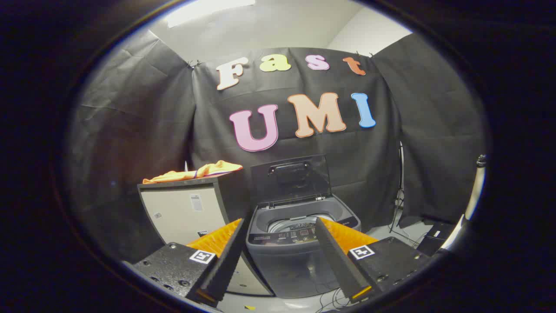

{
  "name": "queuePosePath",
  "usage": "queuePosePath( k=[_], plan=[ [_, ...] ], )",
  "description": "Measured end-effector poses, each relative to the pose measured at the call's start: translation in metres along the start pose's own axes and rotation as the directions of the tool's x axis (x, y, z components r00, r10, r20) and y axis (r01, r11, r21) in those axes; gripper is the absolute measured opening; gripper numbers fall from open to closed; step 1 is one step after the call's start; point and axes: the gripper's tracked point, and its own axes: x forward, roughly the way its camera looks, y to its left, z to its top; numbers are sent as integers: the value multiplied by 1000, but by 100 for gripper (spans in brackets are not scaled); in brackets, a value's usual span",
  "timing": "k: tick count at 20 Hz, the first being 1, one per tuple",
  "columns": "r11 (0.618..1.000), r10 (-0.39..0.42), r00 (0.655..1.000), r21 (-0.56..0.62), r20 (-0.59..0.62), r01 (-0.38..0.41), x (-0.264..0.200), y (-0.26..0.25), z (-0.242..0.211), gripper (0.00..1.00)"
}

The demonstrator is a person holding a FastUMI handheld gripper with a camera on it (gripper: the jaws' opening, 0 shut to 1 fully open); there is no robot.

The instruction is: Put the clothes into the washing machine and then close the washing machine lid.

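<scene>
A small grey washing machine (299, 243) stands on the floor straight ahead, framed between my fingers. Its dark lid (292, 178) is raised upright at the back, and the steel drum (295, 224) shows inside. An orange garment (195, 172) lies flat on top of a pale cabinet (184, 213) just left of the machine, beyond my left finger. My gripper (278, 230) is open with nothing between its fingers, still some way short of both the machine and the clothes.
Black cloth walls close the booth behind and on both sides. A thin stand (397, 191) and cables rise right of the machine. A dark box (436, 243) sits on the floor at the right, next to a pale pole (473, 191).
</scene>
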Motion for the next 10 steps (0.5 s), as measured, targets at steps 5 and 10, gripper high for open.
queuePosePath(
  k=[5, 10],
  plan=[
    [1000, -2, 1000, 5, 1, 2, -2, 0, -1, 97],
    [1000, -1, 1000, 6, -6, 1, -1, 3, -4, 97]
  ],
)
